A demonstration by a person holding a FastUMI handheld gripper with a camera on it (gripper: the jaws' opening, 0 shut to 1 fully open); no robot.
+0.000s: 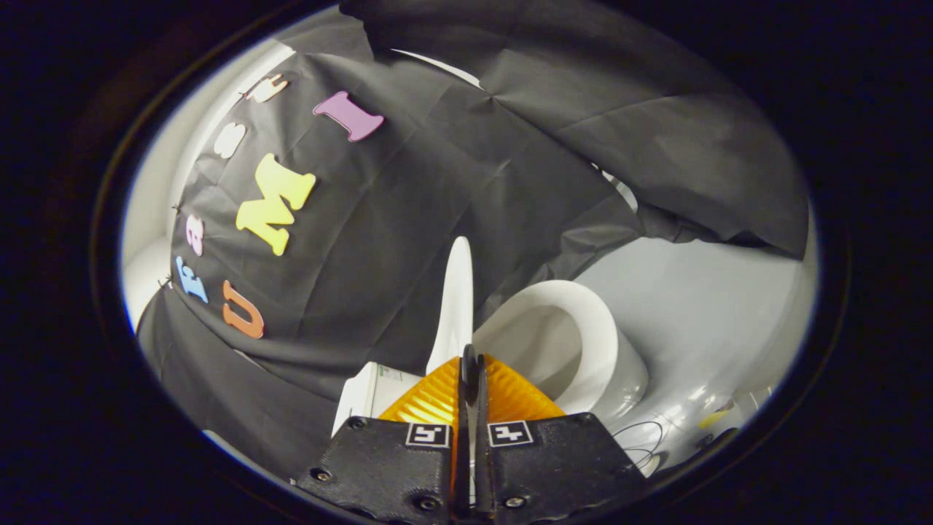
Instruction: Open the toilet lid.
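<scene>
The gripper (471, 364) is seen at the bottom centre of the frame, its two fingers pressed together on the thin edge of the white plastic toilet lid (455, 306). The lid is raised upright at the centre, edge-on. The white ceramic toilet bowl (583, 343) is seen open just right of it, before black cloth.

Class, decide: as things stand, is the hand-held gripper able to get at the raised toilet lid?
Probably yes: the hand-held gripper has its fingers nearly together around the upright lid's edge.
</scene>
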